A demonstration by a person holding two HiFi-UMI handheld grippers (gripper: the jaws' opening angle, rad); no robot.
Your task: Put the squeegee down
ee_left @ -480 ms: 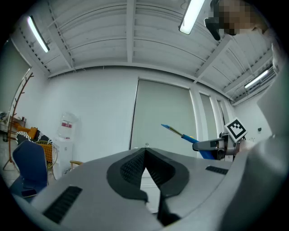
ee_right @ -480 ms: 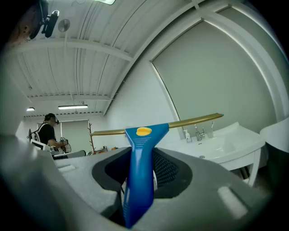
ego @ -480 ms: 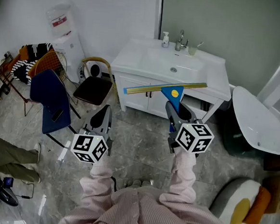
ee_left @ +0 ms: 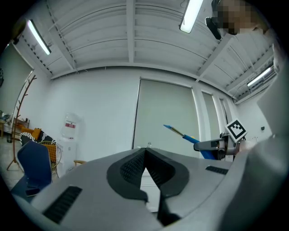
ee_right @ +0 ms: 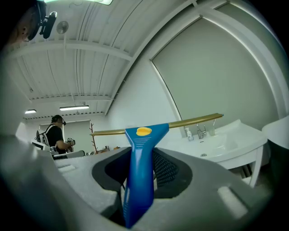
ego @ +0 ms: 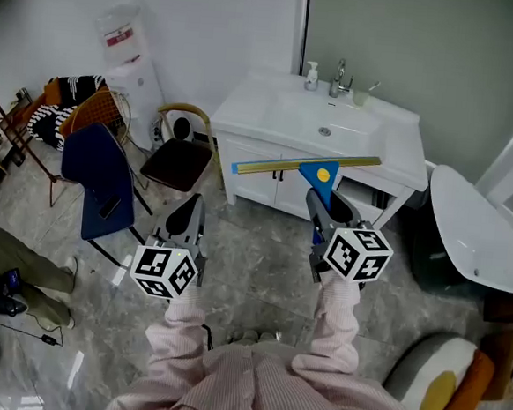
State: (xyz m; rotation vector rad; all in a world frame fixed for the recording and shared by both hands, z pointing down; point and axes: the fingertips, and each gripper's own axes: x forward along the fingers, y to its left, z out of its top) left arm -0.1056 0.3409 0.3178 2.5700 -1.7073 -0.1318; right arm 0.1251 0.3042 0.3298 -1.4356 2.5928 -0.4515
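The right gripper (ego: 318,203) is clamped on a squeegee (ego: 319,172) with a blue plastic handle, a yellow dot and a long brass-coloured blade bar. In the right gripper view the dark ribbed pads (ee_right: 165,169) press against the handle's sides, so the jaws stand fairly wide apart around it and the handle (ee_right: 140,167) rises upright out of the gap. The bar runs crosswise above it. The squeegee is up in the air and rests on nothing. From the head view its bar lies across the front edge of a white washbasin cabinet (ego: 271,126), which carries a chrome tap (ego: 340,76) and a small soap bottle (ego: 312,74). The left gripper (ego: 188,210) is held beside the right one, well apart from the squeegee. Its own view shows the two jaws closed tip to tip (ee_left: 145,155) with nothing between them, and the squeegee (ee_left: 190,137) off to its right in the other gripper (ee_left: 208,145). Pink striped sleeves (ego: 335,330) lead up to both tools. On the grey stone floor (ego: 253,252) to the left stand a dark blue chair (ego: 95,174), a chair with a brown seat (ego: 178,163) and a white water dispenser (ego: 130,70).
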